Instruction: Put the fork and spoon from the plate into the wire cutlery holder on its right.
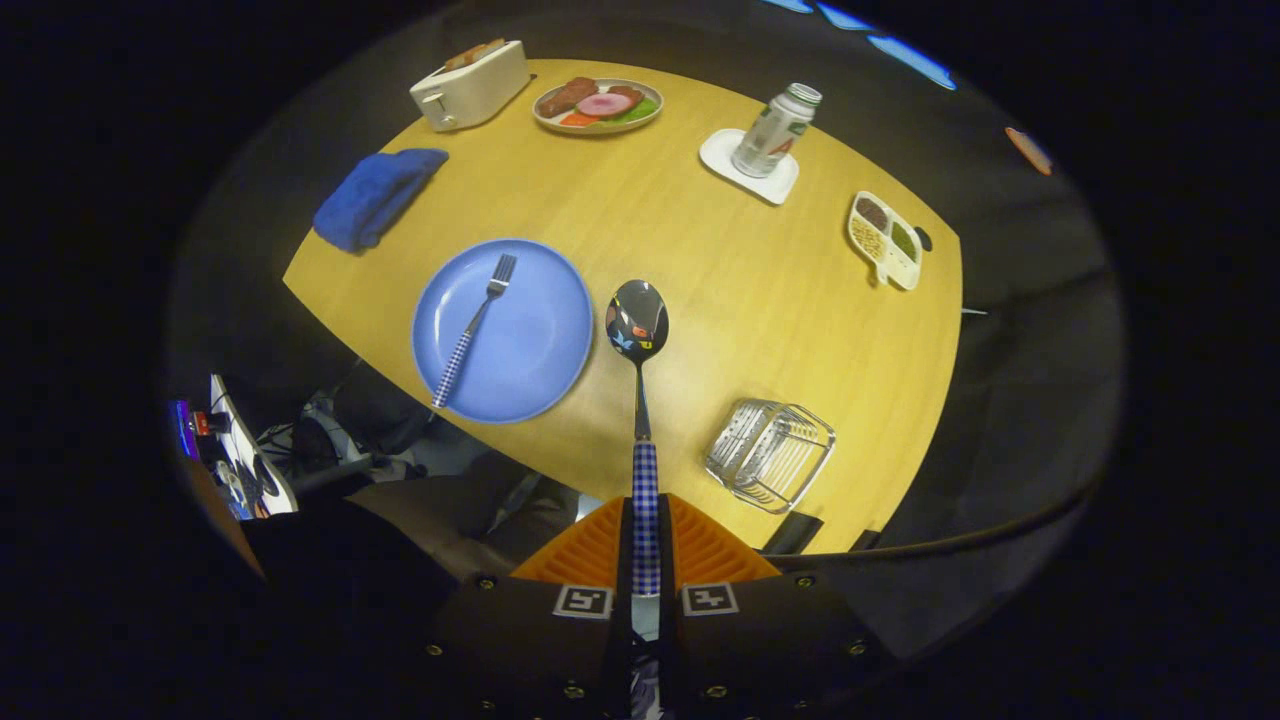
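Fingers [645,545] are clamped on the checked handle of the shiny metal spoon [638,322], held high over the bench. I'd swing right over the wire cutlery holder [770,455], tip the spoon upright, then lower. Checked-handled fork [474,328] lies on the blue plate [540,370].

No text, brand or number can be read here. The bottle [775,130] on its white coaster [745,165] carries a label with a red mark, too small and blurred to make out. Two square black-and-white coded markers [583,601] sit on the tongs [646,540]; they hold patterns, not letters.
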